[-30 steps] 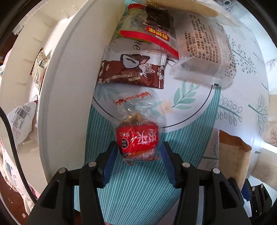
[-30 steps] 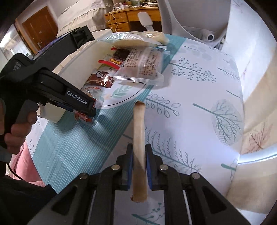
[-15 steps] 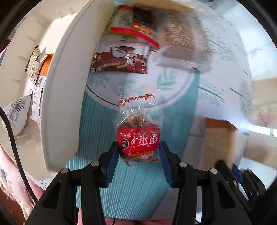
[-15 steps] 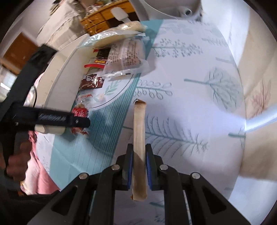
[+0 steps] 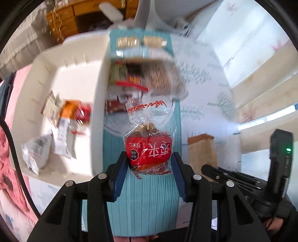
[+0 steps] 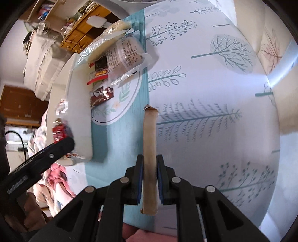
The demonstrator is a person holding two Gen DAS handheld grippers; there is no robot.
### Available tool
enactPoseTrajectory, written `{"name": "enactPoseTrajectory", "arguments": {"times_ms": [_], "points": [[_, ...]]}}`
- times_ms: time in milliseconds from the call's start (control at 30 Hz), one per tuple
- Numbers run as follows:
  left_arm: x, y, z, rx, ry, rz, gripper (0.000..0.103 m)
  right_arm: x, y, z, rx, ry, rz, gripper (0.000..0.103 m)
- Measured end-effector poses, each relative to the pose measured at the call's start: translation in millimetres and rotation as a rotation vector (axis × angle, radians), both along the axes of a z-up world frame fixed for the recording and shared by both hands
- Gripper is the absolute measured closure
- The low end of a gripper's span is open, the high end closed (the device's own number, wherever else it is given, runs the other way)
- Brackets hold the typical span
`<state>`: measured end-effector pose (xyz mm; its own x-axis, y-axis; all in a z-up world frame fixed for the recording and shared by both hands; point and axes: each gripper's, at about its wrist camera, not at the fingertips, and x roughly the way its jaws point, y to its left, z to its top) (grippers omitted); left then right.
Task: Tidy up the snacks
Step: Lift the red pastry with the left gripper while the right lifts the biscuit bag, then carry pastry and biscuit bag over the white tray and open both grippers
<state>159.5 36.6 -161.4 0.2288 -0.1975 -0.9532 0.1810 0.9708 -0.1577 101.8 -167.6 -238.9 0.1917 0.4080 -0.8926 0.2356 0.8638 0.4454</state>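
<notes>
My left gripper [image 5: 149,165] is shut on a red snack packet [image 5: 148,150] with a clear twisted top and holds it in the air above the teal table runner, to the right of the white storage box [image 5: 97,111]. The packet shows blurred in the right wrist view [image 6: 59,130], over the box's rim. My right gripper [image 6: 150,178] is shut on a flat brown paper bag [image 6: 150,149], held edge-on above the table. The bag also shows in the left wrist view [image 5: 202,150].
Several snack packets [image 5: 145,82] lie piled on the table beyond the held packet, a brown chocolate one [image 6: 101,96] nearest. The white box holds several packets [image 5: 61,119]. The tree-patterned tablecloth [image 6: 214,93] spreads to the right. A white chair [image 5: 149,16] stands behind.
My left gripper has lifted the red packet off the table and tilted up, so the box's inside and the room now show. My right gripper still holds the bag and has risen.
</notes>
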Motion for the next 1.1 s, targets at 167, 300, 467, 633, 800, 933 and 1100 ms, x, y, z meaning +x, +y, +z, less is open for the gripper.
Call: {"name": "enactPoseTrajectory", "arguments": {"times_ms": [167,300,467,633,800,933,1100], "points": [[-8.1,27.6,41.1,-0.069,-0.140,-0.051,0.057,-0.3,22.6,14.3,0.018,-0.023,-0.045,0.090],[-11.4,53.2,64.3,-0.105,-0.230,-0.084,0.057,1.5,45.4,29.4,0.027,-0.076,-0.060,0.090],[-11.3,89.9,81.3,-0.127,-0.313,-0.118,0.057,5.4,80.2,55.6,0.043,-0.196,-0.039,0.090],[-3.2,126.2,81.6,-0.136,-0.312,-0.109,0.057,6.3,117.2,73.3,0.068,-0.300,-0.013,0.090],[8.5,162.0,70.0,-0.117,-0.276,-0.105,0.057,5.6,150.5,81.8,0.077,-0.361,-0.005,0.090],[16.0,184.8,60.1,-0.093,-0.252,-0.111,0.057,8.5,182.3,84.4,0.072,-0.397,0.011,0.090],[22.0,212.5,49.8,-0.072,-0.231,-0.114,0.057,13.0,216.4,80.4,0.062,-0.404,0.031,0.090]]}}
